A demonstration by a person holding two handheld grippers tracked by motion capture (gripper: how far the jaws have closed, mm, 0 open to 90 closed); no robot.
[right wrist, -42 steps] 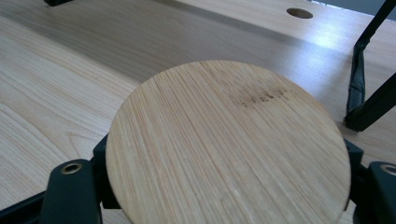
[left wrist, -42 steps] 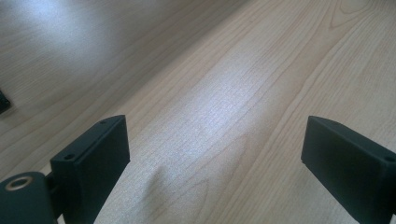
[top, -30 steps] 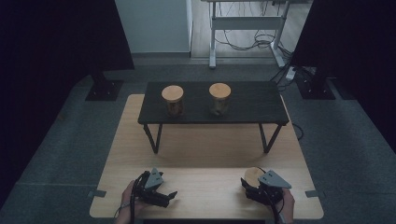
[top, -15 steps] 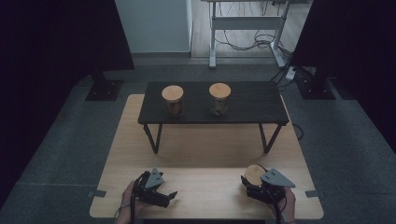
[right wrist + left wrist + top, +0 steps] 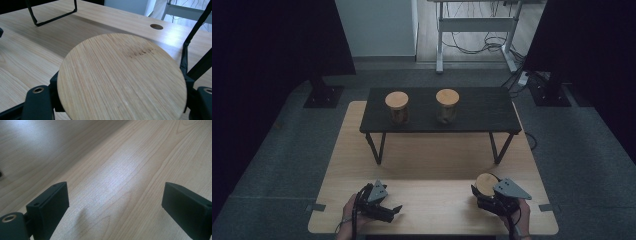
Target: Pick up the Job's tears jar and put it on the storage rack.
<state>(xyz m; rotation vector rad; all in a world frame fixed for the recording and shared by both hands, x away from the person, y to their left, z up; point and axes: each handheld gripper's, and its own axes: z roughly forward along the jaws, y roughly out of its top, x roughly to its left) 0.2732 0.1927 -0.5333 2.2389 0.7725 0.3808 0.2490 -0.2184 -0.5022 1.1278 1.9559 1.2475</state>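
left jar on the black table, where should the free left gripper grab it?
Grip the left jar around its glass body just below the wooden lid, coming level from the near side. It stands upright near the front edge of the black table, and the second jar stands apart, leaving room for the open left gripper.

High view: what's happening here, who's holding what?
A person sits at the wooden table with a gripper in each hand. The right gripper is shut on a round bamboo lid, held near the table's front right corner. The left gripper is open with nothing between its jaws, low over the tabletop. Two lidded jars stand side by side on the small black table farther back.
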